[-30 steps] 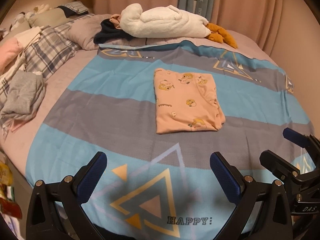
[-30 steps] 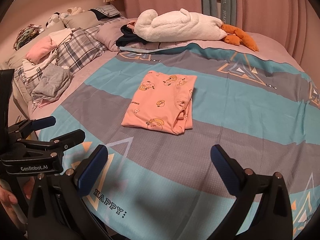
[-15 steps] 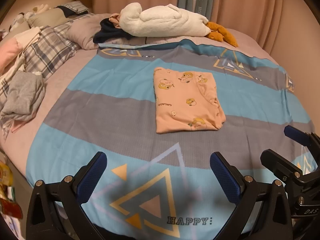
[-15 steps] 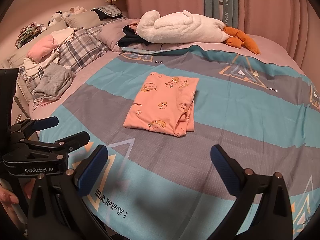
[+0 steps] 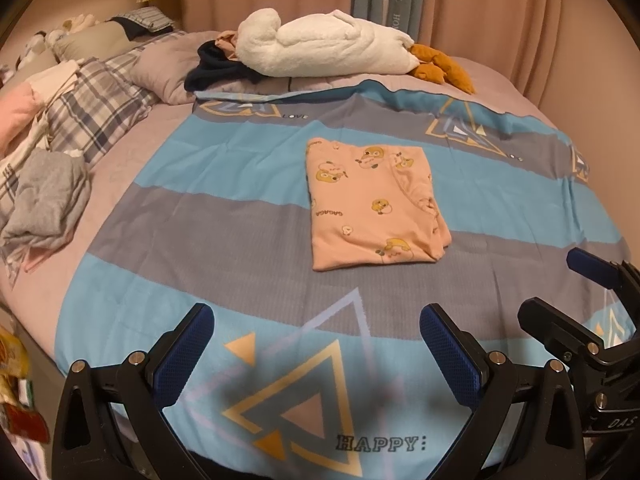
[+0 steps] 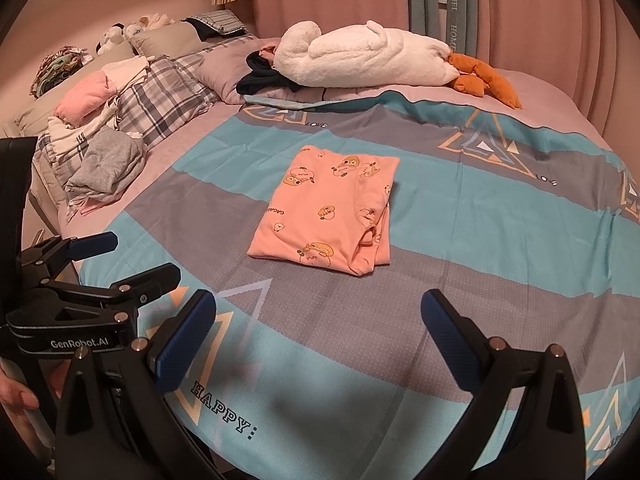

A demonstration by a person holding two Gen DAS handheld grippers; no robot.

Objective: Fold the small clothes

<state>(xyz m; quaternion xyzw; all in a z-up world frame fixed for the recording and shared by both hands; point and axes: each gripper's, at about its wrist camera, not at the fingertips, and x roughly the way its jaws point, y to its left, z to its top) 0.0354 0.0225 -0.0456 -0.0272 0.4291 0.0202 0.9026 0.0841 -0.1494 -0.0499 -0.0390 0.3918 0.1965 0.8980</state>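
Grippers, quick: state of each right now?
Left gripper: open, holding nothing.
Right gripper: open, holding nothing.

You have bare striped bedspread (image 5: 240, 240) on every side of the folded pink garment (image 5: 372, 208). Clothes pile (image 6: 104, 160) crowds the bed's left edge; the plush goose (image 6: 360, 56) blocks its far edge.
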